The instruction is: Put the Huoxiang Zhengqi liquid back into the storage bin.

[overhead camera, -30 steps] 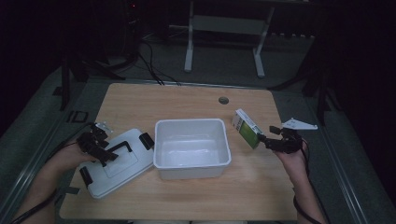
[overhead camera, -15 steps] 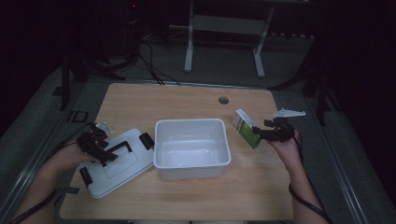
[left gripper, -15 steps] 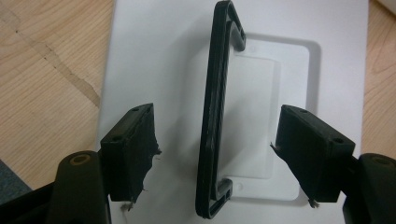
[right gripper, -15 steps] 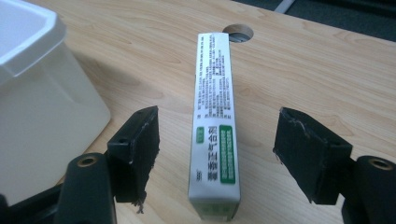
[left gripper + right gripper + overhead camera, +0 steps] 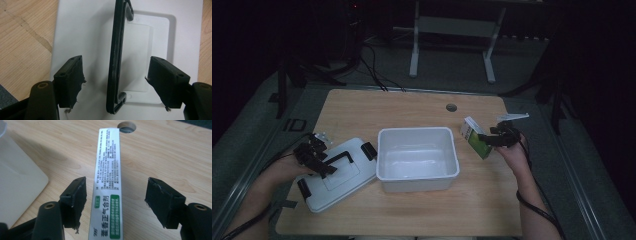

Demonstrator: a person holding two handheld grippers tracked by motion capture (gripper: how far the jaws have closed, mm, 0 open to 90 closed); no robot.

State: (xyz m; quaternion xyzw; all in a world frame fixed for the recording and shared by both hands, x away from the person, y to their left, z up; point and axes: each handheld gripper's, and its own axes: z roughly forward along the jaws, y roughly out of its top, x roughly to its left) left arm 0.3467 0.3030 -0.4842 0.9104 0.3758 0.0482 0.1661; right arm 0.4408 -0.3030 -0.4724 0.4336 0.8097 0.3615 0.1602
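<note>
**Two open grips, two ways to fumble**

Two pairs of jaws are standing apart with something between them, and neither is pressing on it yet. Nearest the right gripper point(image 5: 115, 202), a slim white-and-green medicine box point(image 5: 107, 190) is standing on edge between the jaws; its left face is sitting just beside the left pad point(image 5: 75, 202), while a clear gap is showing to the right pad. The jaws have just been closing, but they are gripping nothing so far. If they are closing off-centre like this, the left pad is likely to push the box over or skid it along the table point(image 5: 162, 152) before the right pad is reaching it.

To the left of that gripper, the white tub point(image 5: 417, 157) is sitting near the box, so a toppling carton could be knocking against its wall point(image 5: 17, 177).

Across the tub, the left gripper point(image 5: 115, 82) is hovering unclenched over the white lid point(image 5: 82, 32), its jaws straddling the black handle point(image 5: 117, 52) without touching it. The handle is lying closer to the middle than to either pad; a careless squeeze here could be catching one edge only, letting the flat lid swing or slip off.

Farthest out, beyond the box, a round cable hole point(image 5: 127, 125) is opening in the tabletop, though it looks too far off to matter.
</note>
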